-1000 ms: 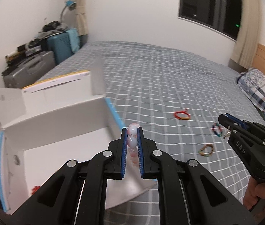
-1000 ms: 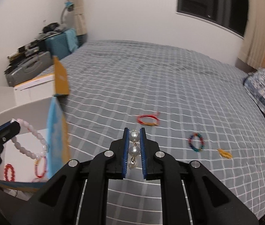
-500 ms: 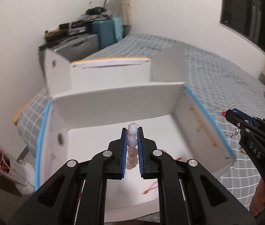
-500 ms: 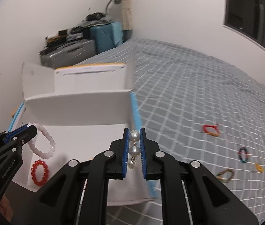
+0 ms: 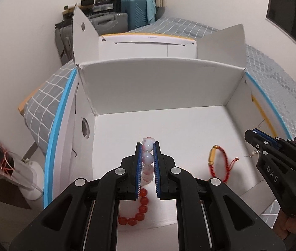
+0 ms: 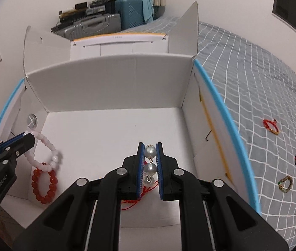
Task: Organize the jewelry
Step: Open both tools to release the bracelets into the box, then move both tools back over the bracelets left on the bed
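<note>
While both grippers hang over the open white cardboard box [image 5: 169, 87], a pale pink bead bracelet [image 5: 147, 159] sits pinched between the closed jaws of the left gripper [image 5: 147, 163] at the centre of the left wrist view, its loop dangling at the lower left of the right wrist view, and a string of pearl beads [image 6: 149, 168] is clamped in the right gripper [image 6: 149, 167] at the centre of its own view. Already on the box floor lie a red bead bracelet [image 6: 44, 185], directly under the pink one, and a red cord bracelet with a gold tube [image 5: 219, 161] toward the lower right of the left view. The risk from here looks modest but real: the two pieces may land in a heap and tangle with the red ones below, and the pearls, held near the box's blue-edged right wall [image 6: 221, 108], could catch its rim or drop outside if released too soon. The box rests at the edge of a bed covered in a grey checked sheet [image 6: 263, 79], where four more small bracelets wait at the right of the right wrist view. Beyond, at the top of both frames, suitcases [image 6: 127, 14] are stacked against a white wall, with a curtain tie above.
</note>
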`<state>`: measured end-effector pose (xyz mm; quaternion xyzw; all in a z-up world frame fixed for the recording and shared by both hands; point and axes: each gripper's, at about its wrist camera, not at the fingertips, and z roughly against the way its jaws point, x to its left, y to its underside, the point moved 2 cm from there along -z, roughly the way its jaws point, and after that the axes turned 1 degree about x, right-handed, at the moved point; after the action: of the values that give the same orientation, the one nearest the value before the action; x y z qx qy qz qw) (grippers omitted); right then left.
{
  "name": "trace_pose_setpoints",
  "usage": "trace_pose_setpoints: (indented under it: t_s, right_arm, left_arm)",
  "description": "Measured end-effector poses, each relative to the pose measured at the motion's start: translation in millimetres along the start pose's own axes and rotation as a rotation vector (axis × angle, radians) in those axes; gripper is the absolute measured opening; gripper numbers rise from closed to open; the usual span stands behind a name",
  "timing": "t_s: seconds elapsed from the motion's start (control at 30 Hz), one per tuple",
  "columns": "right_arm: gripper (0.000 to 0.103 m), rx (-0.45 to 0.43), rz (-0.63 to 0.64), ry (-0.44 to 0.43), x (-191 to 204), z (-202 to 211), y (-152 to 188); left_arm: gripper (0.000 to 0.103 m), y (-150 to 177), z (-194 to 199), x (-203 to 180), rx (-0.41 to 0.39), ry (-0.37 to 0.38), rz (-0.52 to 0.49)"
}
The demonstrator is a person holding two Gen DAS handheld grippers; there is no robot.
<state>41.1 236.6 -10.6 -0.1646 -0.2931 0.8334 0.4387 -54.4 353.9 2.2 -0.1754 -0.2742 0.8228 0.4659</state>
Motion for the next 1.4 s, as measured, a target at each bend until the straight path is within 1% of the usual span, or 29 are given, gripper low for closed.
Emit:
trace_pose_setpoints:
  t_s: [0.37,0.43,0.47,0.5,0.53,0.57,0.6,0.63,0.67,0.7,0.73,0.77,0.83,0.97,1.0,1.03,1.1,1.23,1.4]
  right_arm:
    - [0.011,0.030,0.002,0.004,2,-12,1]
    - [0.011,0.034,0.000,0.006,3,-12,1]
    - [0.011,0.035,0.001,0.002,3,-11,1]
    - [0.014,0.034,0.002,0.001,4,-10,1]
    - [0.022,0.031,0.003,0.000,4,-9,2]
    - [0.028,0.022,0.000,-0.003,4,-6,2]
    - [0.040,0.010,-0.004,-0.006,3,-2,1]
    - [0.044,-0.002,-0.006,-0.008,2,2,1]
    - [0.045,-0.013,-0.006,-0.006,1,6,0]
    - [0.048,-0.020,-0.005,-0.003,0,9,-1]
    - [0.055,-0.030,-0.005,-0.001,-2,14,-2]
    - [0.059,-0.043,-0.006,0.003,-5,19,-3]
    - [0.068,-0.069,-0.009,0.030,-10,28,-5]
    - [0.076,-0.105,-0.026,0.060,-30,44,-6]
    - [0.079,-0.113,-0.035,0.071,-37,48,-6]
    - [0.083,-0.122,-0.042,0.081,-42,51,-5]
    - [0.086,-0.141,-0.057,0.102,-53,59,-4]
    - [0.093,-0.169,-0.096,0.138,-81,74,0]
    - [0.095,-0.190,-0.135,0.186,-123,93,7]
  left_arm:
    - [0.011,0,-6,-1,0.027,-0.004,-0.003]
    - [0.016,-1,-5,-2,0.027,-0.010,0.002]
    - [0.020,-1,-4,-2,0.029,-0.020,0.002]
    - [0.034,-1,-2,-2,0.027,-0.024,0.007]
    - [0.046,-1,-1,-1,0.022,-0.026,0.012]
    - [0.050,-2,2,-1,0.010,-0.025,0.016]
    - [0.056,-2,6,-2,-0.006,-0.028,0.017]
    - [0.063,-2,8,-2,-0.011,-0.029,0.018]
    - [0.065,-3,13,-3,-0.022,-0.029,0.019]
    - [0.069,-4,15,-4,-0.029,-0.028,0.019]
    - [0.073,-5,18,-5,-0.035,-0.030,0.019]
    - [0.075,-5,21,-7,-0.042,-0.031,0.017]
    - [0.086,-6,29,-11,-0.064,-0.027,0.012]
    - [0.092,-7,42,-23,-0.100,-0.008,0.006]
    - [0.093,-8,43,-26,-0.108,-0.003,0.004]
    - [0.094,-8,45,-30,-0.112,0.001,0.000]
    - [0.096,-9,47,-40,-0.116,0.014,-0.010]
    - [0.097,-8,52,-64,-0.130,0.034,-0.036]
    - [0.097,-8,58,-100,-0.132,0.086,-0.068]
